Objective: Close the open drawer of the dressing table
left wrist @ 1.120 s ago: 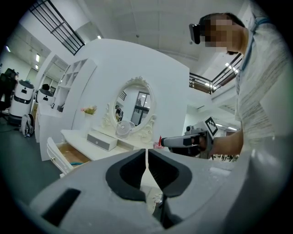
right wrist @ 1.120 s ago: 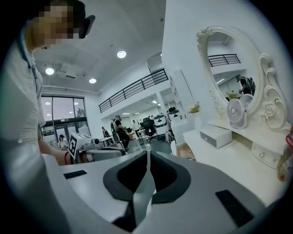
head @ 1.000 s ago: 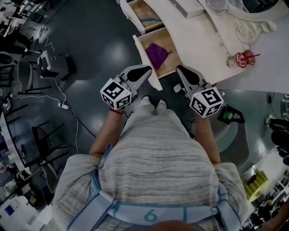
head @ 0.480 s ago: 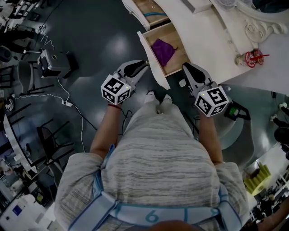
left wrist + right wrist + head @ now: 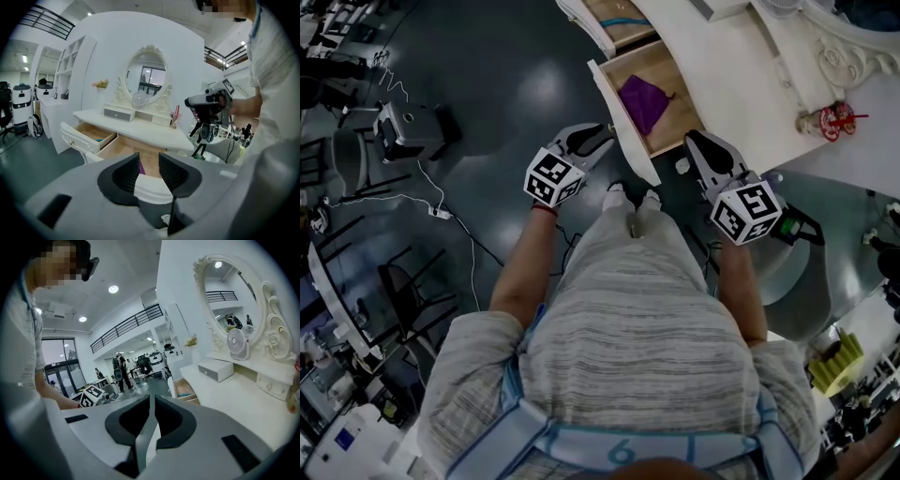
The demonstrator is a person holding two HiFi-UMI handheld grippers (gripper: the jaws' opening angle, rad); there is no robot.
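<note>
The white dressing table has two drawers pulled out. The near drawer holds a purple cloth. My left gripper is at this drawer's front panel. Its jaws are opening, and the top edge of the panel lies between them, with the purple cloth just beyond. My right gripper hangs beside the table's edge to the right of the drawer. It looks shut with nothing in it.
The second open drawer is further left and has a blue item inside. A mirror, a small fan and a red cup are on the table. A round stool is at my right, and cables and chairs are at my left.
My left gripper has sunk and moved up to the drawer's front panel, and its jaws have spread. The right gripper has shifted only slightly.
</note>
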